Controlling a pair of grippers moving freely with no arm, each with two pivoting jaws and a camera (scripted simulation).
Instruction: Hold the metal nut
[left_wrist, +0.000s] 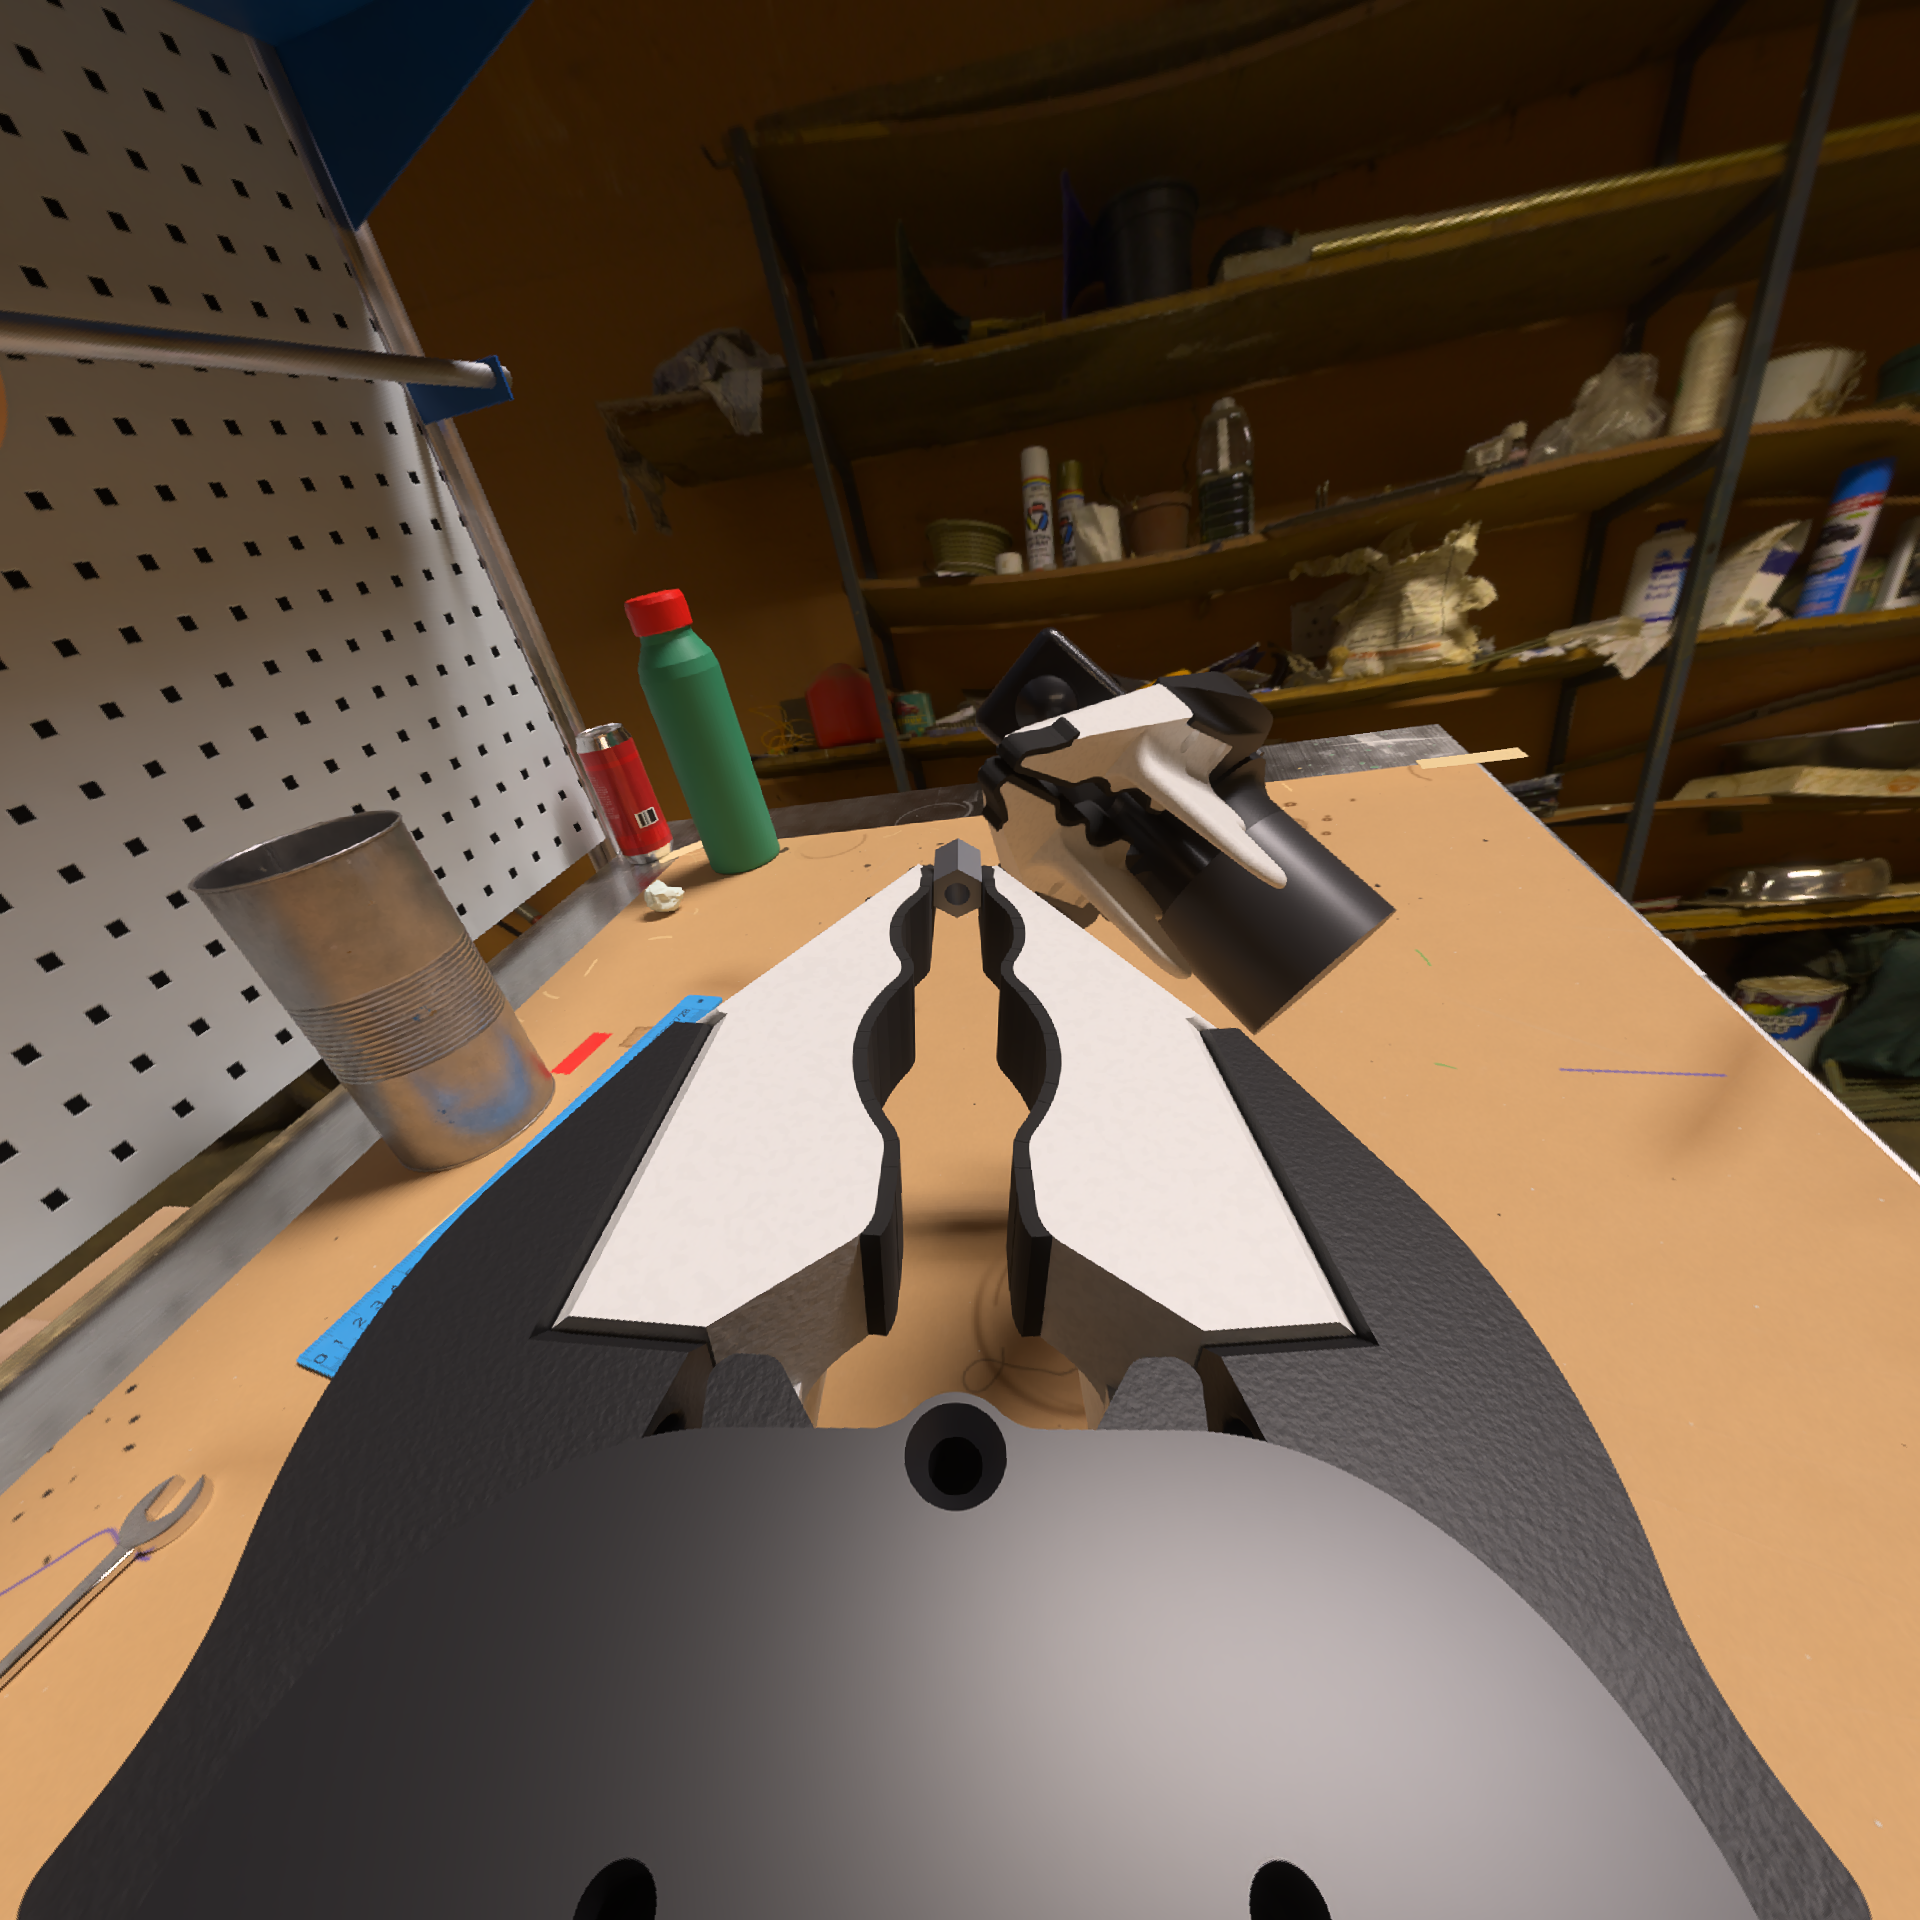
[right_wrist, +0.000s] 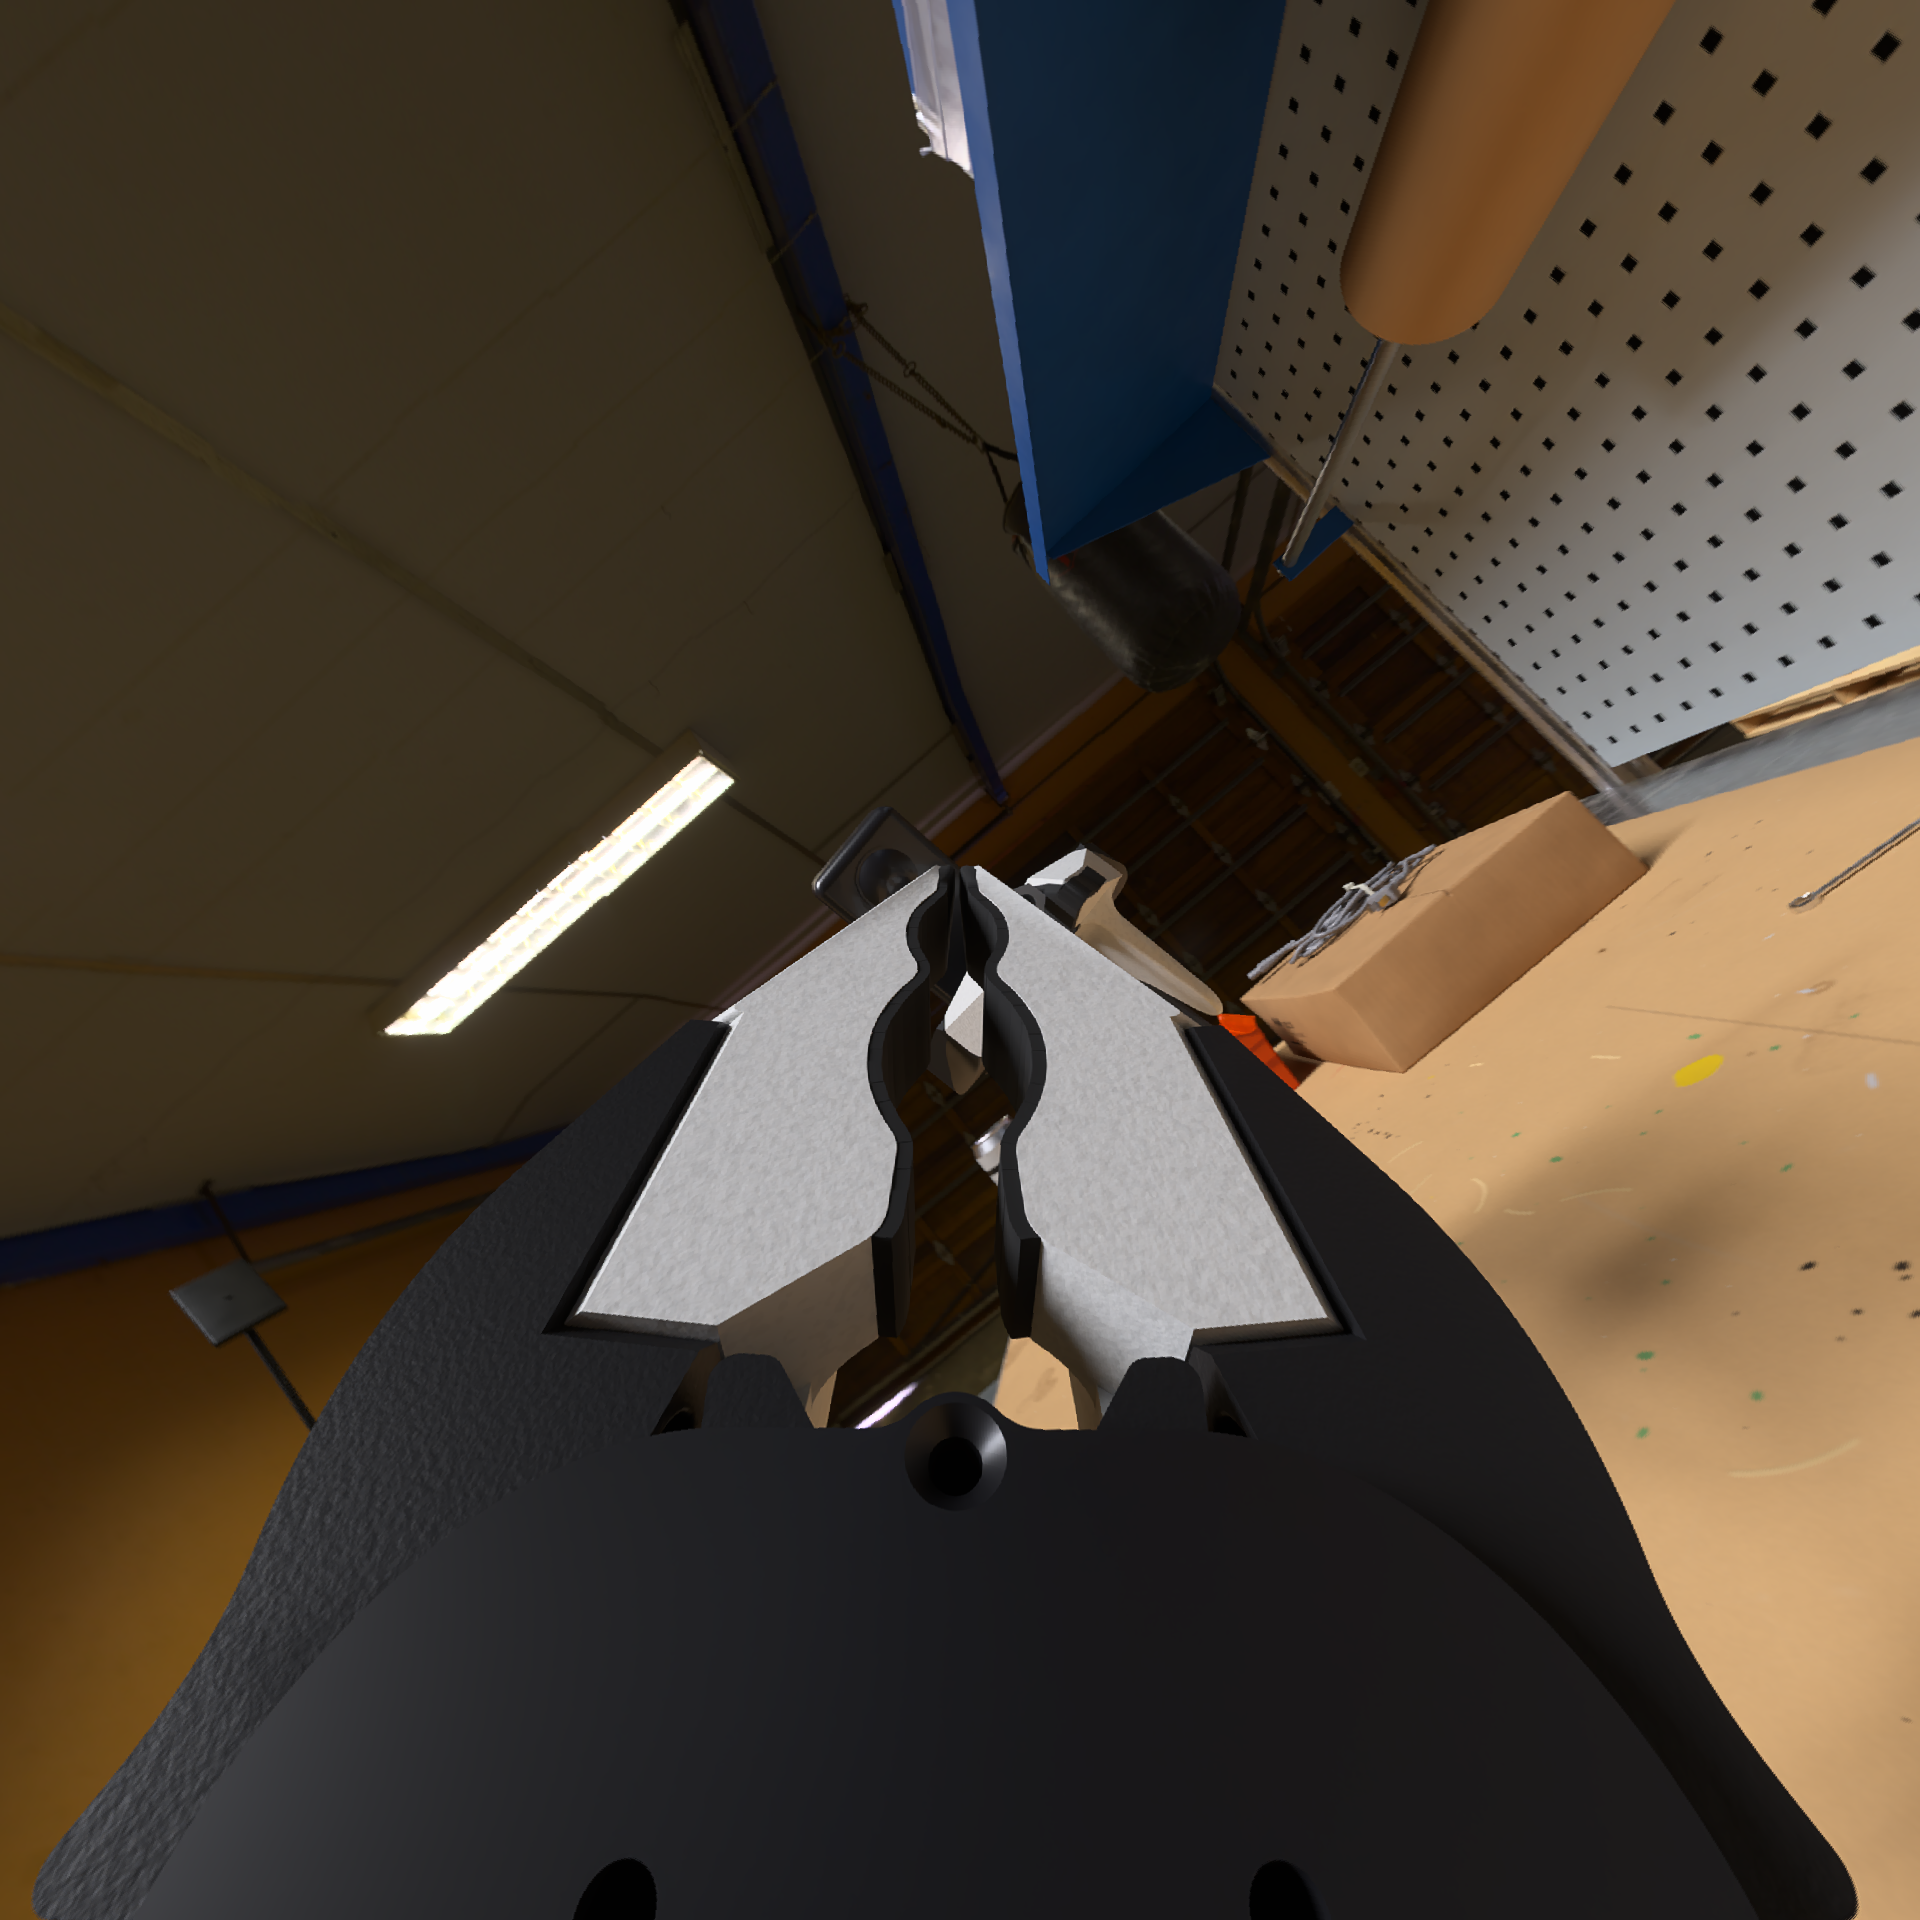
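In the left wrist view, my left gripper (left_wrist: 957, 885) is shut on the metal nut (left_wrist: 957, 881), a small grey hex nut pinched between the fingertips above the tan workbench (left_wrist: 1455, 1195). Its bore faces the camera. My right gripper (right_wrist: 957, 883) is shut with its fingertips touching and nothing between them; it points upward toward the ceiling. Its body (left_wrist: 1143, 821) also shows in the left wrist view, tilted, just behind and right of the nut. Parts of the left gripper (right_wrist: 1101, 914) show behind the right fingertips.
A metal cup (left_wrist: 384, 987), red can (left_wrist: 623, 790) and green bottle (left_wrist: 707, 748) stand along the pegboard (left_wrist: 208, 623) on the left. A blue ruler (left_wrist: 499, 1174) and a wrench (left_wrist: 104, 1558) lie nearby. A cardboard box (right_wrist: 1444, 956) carries a chain. Shelves stand behind the bench.
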